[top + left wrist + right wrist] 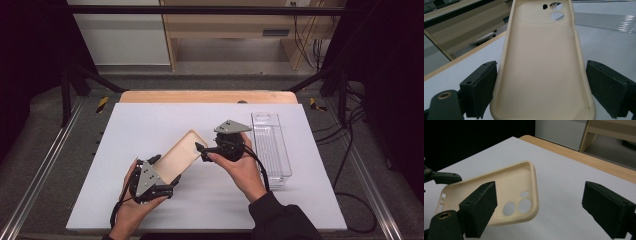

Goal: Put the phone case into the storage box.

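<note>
the left gripper (159, 166) clamped the near end of the cream phone case (181, 154), held above the worktop (150, 120), its long axis running toward the right gripper (201, 150), spread wide at its camera end.

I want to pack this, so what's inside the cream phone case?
Nothing: the phone case is an empty shell with open camera holes, its near end between the left claw's jaws. The very bottom edge is cut off from sight.

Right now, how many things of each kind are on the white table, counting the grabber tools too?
Cream phone case: 1
Clear plastic bin: 1
Grippers: 2, the left gripper and the right gripper
Total: 4
</note>
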Available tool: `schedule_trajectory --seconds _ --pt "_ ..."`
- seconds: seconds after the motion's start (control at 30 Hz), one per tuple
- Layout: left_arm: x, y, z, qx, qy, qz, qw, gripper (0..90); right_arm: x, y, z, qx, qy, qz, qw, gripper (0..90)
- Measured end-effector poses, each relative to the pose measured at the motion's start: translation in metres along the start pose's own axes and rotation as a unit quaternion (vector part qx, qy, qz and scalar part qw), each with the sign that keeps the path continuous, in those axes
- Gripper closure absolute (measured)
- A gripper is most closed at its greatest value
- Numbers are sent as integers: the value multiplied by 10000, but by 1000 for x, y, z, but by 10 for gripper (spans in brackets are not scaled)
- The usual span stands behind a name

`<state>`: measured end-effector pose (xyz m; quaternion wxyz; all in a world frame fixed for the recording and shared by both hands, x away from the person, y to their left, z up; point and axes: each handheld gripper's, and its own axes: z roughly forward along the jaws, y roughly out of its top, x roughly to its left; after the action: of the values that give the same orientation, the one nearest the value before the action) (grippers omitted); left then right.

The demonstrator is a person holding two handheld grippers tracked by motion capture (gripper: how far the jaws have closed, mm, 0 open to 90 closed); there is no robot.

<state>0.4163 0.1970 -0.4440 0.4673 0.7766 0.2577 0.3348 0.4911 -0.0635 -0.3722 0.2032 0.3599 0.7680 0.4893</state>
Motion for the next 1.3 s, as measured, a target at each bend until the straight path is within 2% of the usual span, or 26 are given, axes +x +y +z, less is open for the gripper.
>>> schedule_trajectory --seconds 0.37,0.77,1.13,1.3 --pt "0 0 0 -12 14 38 10000 116 2 -1 5 -12 167 121 9998 202" --pt "-1 1 -1 -49 40 69 10000 116 0 -11 13 67 400 420 9983 281" --pt "-1 2 -3 -117 71 103 9999 116 2 -14 20 173 563 407 9974 397" --pt "0 2 -3 -135 50 41 9999 116 1 -16 21 164 617 463 9969 433"
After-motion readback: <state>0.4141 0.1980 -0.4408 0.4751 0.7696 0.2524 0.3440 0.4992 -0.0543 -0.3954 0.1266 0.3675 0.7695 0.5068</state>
